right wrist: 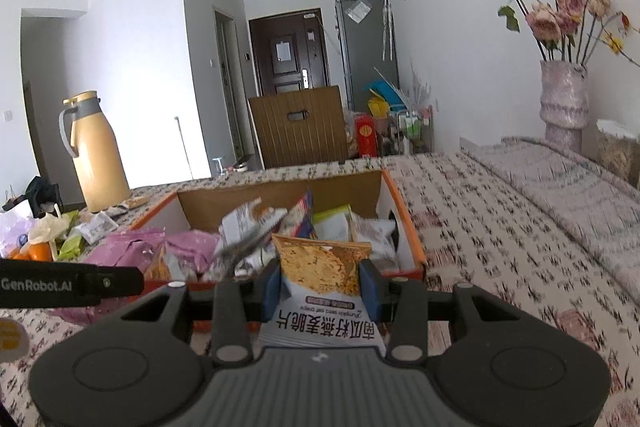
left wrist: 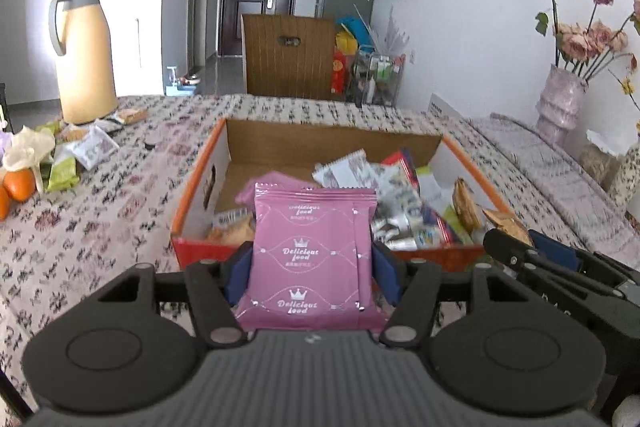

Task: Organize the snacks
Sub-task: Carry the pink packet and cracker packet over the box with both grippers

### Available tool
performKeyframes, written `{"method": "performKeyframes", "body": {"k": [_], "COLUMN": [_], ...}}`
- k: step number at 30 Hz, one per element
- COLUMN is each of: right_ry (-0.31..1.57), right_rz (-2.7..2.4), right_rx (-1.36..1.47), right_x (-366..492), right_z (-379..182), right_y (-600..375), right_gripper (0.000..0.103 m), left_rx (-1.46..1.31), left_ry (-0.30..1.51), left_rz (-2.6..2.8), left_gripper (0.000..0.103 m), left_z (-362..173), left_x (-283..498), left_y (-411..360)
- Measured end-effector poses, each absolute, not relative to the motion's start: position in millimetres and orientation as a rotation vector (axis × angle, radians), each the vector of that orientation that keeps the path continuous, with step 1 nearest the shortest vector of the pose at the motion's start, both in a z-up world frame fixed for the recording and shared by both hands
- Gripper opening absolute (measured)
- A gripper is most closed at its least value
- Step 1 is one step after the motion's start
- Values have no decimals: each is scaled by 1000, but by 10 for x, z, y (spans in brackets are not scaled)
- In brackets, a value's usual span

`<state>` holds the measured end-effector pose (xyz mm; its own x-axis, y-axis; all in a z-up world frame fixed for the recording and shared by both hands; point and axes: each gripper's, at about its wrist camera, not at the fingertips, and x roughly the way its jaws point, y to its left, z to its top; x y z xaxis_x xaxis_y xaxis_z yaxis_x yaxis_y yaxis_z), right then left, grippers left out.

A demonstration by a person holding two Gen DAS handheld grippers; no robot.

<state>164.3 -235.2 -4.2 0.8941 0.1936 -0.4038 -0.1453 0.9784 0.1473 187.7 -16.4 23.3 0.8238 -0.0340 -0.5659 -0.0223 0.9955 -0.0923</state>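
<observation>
My left gripper (left wrist: 312,273) is shut on a pink snack packet (left wrist: 314,255) printed "Delicious food", held upright just in front of an orange-edged cardboard box (left wrist: 200,183). Several snack packets (left wrist: 396,203) lie in the box's right half. My right gripper (right wrist: 323,287) is shut on a crisp packet (right wrist: 320,267) with a golden cracker picture, held near the box's (right wrist: 404,215) front edge. In the left wrist view the right gripper (left wrist: 516,247) shows at the right with the crisp packet's tip (left wrist: 506,225). The left gripper's arm (right wrist: 72,285) shows at the left of the right wrist view.
A yellow thermos jug (left wrist: 84,51) stands at the table's far left, with loose packets (left wrist: 76,155) and oranges (left wrist: 18,185) beside it. A vase of dried roses (left wrist: 560,103) stands at the far right. A wooden chair back (left wrist: 288,55) rises behind the flower-patterned tablecloth (left wrist: 100,227).
</observation>
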Motion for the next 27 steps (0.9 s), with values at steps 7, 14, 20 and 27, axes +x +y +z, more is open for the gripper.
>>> {"method": "performKeyframes", "body": {"k": [7,14,20,27], "right_ry": [394,375,363,371], "right_rz": [187,195,185,174], "right_rx": [83,46,27,28], "right_x": [1887,2173,2438,2758], "right_z": [74,133,158,131], "right_y": [-2239,-2166,-2137,-2113], "right_gripper": [40,40,40,40], "left_rx": [-88,-80,-70,-91], "left_ry": [579,566,567,585], "left_rz": [16,33,52,68], "left_gripper": [63,63,63,63], "left_z": [316,367,382,318], "left_x": [2141,2397,2656,2956], "left_y": [-152,-120,-107,-50]}}
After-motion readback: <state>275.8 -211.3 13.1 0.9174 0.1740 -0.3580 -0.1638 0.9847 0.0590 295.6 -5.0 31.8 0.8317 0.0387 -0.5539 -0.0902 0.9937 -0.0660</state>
